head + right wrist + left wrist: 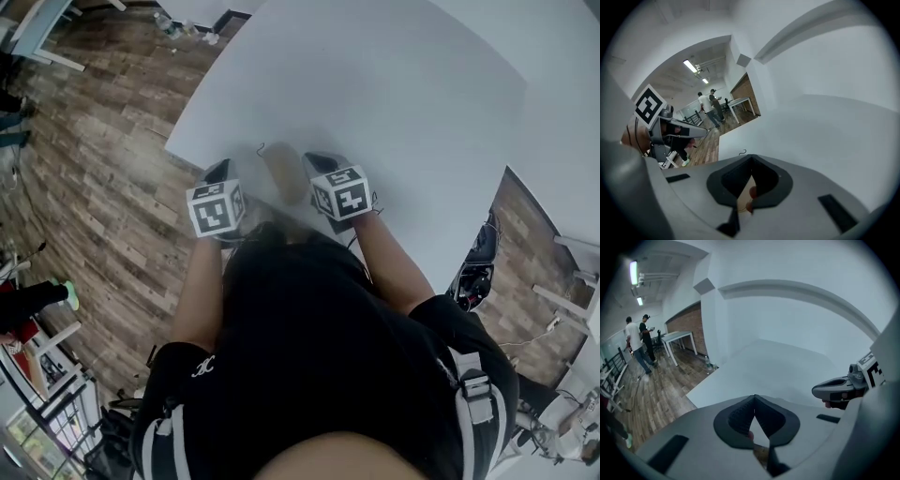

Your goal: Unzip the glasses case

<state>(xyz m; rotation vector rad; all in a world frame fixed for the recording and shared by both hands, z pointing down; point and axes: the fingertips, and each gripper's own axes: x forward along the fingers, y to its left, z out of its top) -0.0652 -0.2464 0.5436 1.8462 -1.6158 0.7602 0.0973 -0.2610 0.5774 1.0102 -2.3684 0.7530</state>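
Head view: the white table (394, 84) fills the upper field, and a tan oblong object, blurred but most likely the glasses case (284, 174), lies near the table's near edge, between the two tools. Its long axis runs away from the person. The left gripper (219, 173) stands at its left side and the right gripper (319, 164) at its right, the right one apparently the closer, just beside the case. A small dark hooked wire (261, 148) lies on the table just beyond the case. No zipper or pull can be made out. Left gripper view: the jaws of the left gripper (754, 398) are pressed together with nothing between them. They point across bare table, and the right gripper (820, 391) enters from the right. A tan patch shows low in the gap beneath the jaws, probably the case. Right gripper view: the jaws of the right gripper (751, 160) likewise meet tip to tip, empty. The left gripper (701, 132) appears at the left. The case thus lies below and between both tools, so either must open and tip downward and inward to reach it.
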